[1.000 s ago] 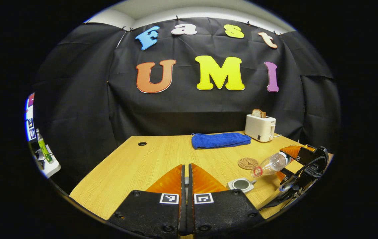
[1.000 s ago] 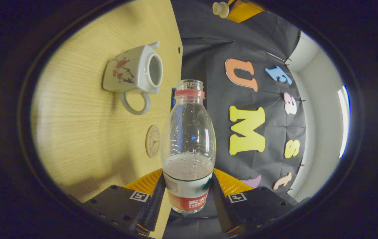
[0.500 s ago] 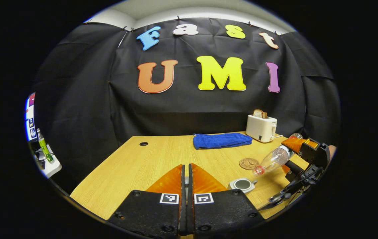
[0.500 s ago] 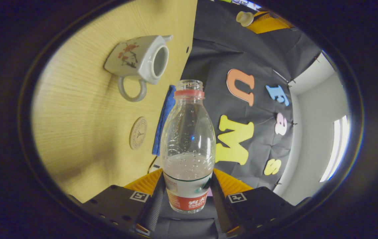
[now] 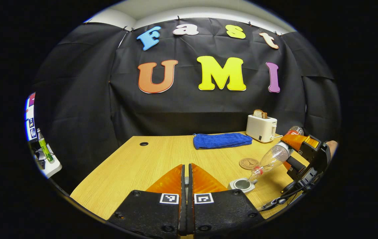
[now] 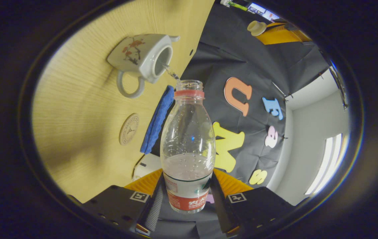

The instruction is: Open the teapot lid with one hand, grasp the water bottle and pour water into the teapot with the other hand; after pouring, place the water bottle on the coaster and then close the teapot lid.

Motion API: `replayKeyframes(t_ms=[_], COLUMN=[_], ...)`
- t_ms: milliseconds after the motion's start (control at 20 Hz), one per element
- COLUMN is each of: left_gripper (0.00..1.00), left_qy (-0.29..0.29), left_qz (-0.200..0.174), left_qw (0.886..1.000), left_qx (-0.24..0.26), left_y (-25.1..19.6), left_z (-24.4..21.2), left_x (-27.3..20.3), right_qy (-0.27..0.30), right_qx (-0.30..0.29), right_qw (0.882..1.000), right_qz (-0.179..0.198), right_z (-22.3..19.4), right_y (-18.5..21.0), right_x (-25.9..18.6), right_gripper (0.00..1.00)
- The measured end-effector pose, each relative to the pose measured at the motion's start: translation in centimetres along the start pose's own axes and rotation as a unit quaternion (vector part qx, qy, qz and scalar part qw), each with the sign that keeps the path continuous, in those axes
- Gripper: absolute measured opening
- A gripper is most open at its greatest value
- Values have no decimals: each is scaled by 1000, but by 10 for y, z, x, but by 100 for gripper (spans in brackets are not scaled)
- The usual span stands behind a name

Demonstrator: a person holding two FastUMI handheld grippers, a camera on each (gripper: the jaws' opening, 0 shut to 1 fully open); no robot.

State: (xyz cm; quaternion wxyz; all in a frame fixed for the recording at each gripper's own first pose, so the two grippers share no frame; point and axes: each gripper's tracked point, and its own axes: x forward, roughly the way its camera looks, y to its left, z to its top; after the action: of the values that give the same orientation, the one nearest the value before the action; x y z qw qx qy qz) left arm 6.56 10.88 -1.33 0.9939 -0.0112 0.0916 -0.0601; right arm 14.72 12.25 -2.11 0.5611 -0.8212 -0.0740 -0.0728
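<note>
Across the pale wooden counter (image 5: 135,166) in the left gripper view, the left tool (image 5: 186,179) is seen pressed together, while in the right gripper view the right tool (image 6: 186,196) pinches the tilted clear plastic water bottle (image 6: 188,146), water streaming into the open white flower-painted teapot (image 6: 142,56).

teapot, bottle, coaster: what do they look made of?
Teapot: glazed ceramic by the look, glossy white body with a painted floral sprig.
Water bottle: clear thin plastic, see-through, with a printed label band where the right claw is shut on it.
Coaster: matte tan disc with a stamped mark; cork or wood, hard to say which.
</note>
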Motion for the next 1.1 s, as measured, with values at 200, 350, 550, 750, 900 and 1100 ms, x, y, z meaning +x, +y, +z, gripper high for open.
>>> replayKeyframes(t_ms=[200,350,550,750,900,1100], left_gripper=[3,3,3,3,3,3], left_qy=[7,10,3,-1,-1,1], left_qz=[4,2,3,6,13,14], left_qw=[1000,1000,1000,1000,1000,1000], left_qx=[9,17,16,15,18,19], left_y=[-1,-3,-4,-1,2,2], left_z=[-4,-5,0,2,3,2], left_x=[1,2,-1,-3,-3,-3], right_qy=[-8,-19,-29,-39,-42,-49], right_qx=[-20,-34,-54,-73,-89,-104], right_qw=[1000,999,998,996,993,991], right_qz=[-20,-28,-34,-45,-59,-70], right_z=[3,9,15,20,18,19], right_y=[-7,-12,-15,-20,-29,-39], right_x=[1,1,3,4,6,7], right_gripper=[72,70,70,70,70,72])
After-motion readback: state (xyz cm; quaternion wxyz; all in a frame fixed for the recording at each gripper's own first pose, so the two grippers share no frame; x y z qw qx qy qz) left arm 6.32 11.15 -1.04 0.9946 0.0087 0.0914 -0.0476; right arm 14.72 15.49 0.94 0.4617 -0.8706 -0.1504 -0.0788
